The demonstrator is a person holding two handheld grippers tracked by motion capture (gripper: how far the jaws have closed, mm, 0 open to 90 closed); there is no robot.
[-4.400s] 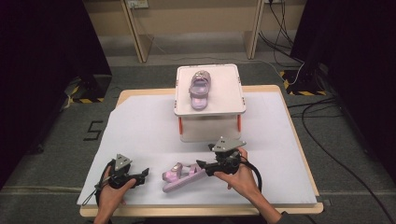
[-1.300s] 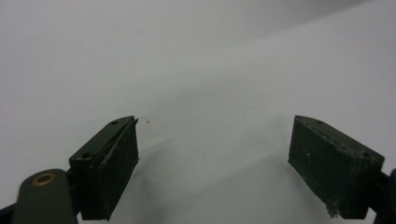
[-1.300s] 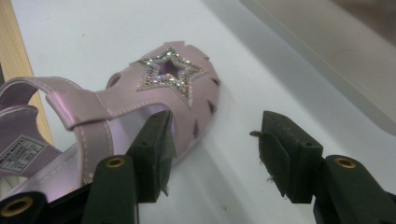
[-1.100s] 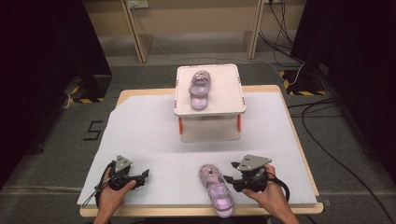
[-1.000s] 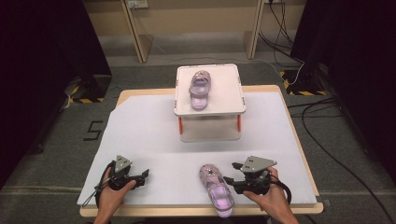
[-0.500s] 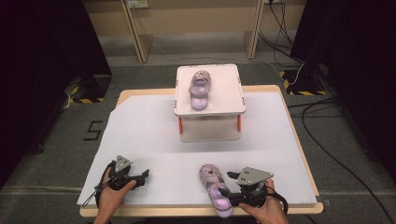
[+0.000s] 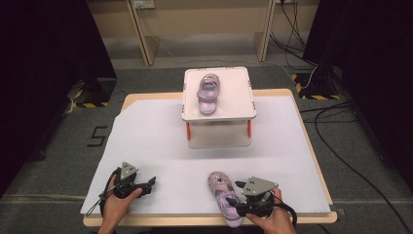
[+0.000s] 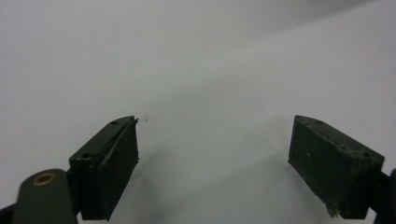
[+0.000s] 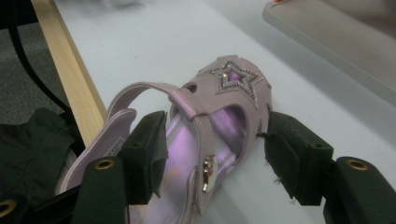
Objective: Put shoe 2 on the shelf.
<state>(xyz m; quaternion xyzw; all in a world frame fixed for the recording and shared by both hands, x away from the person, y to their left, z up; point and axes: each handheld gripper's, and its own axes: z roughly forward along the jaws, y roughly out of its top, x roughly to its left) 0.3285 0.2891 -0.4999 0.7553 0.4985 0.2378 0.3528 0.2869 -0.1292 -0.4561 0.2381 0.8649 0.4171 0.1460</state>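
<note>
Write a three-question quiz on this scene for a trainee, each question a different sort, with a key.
1. True or false: the left hand-held gripper holds a sandal.
2. Multiple choice: the sandal on the raised white platform lies (A) at its middle, (B) hanging off its right edge, (C) under it.
3. Fill in: the near sandal carries a ____-shaped ornament on its toe strap.

Key:
1. False. Its jaws stand open over the bare white table cover.
2. A. The far sandal lies on top, near the middle.
3. Star. The right hand-held gripper has one jaw inside the shoe and one outside it, around its side wall, not closed on it.
</note>
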